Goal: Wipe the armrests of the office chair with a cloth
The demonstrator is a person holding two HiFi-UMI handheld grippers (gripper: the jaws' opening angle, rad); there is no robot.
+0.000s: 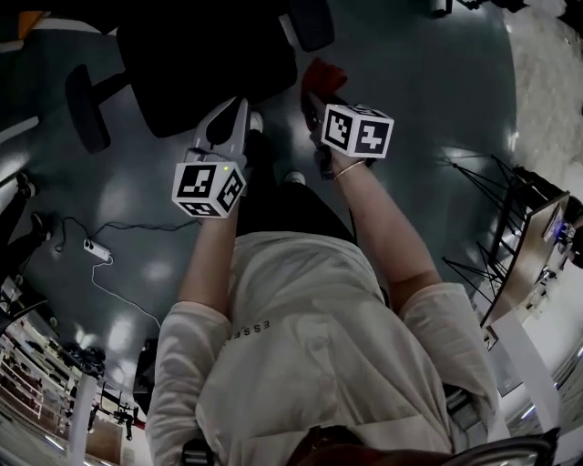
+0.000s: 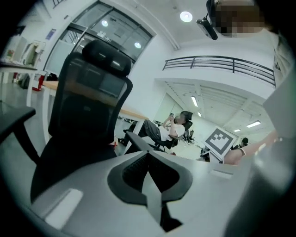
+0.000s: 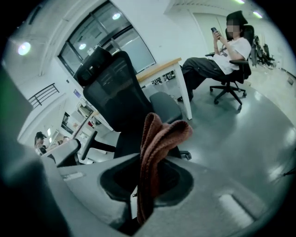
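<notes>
Open-plan office, glossy grey floor: approach step, office chair just ahead, cloth clamped in right gripper, left gripper closed on nothing, no armrest contact yet; next prob = lay cloth flat on near armrest & drag along pad.

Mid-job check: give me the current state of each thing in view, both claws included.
left claw: shut, nothing in it.
right claw: shut on the cloth.
cloth: clamped, bunched, sticking out past the claw tips.
office chair: upright, nobody seated in it.
armrest: neither claw nor the cloth touches it.
power strip: lying on the floor, cable attached.
</notes>
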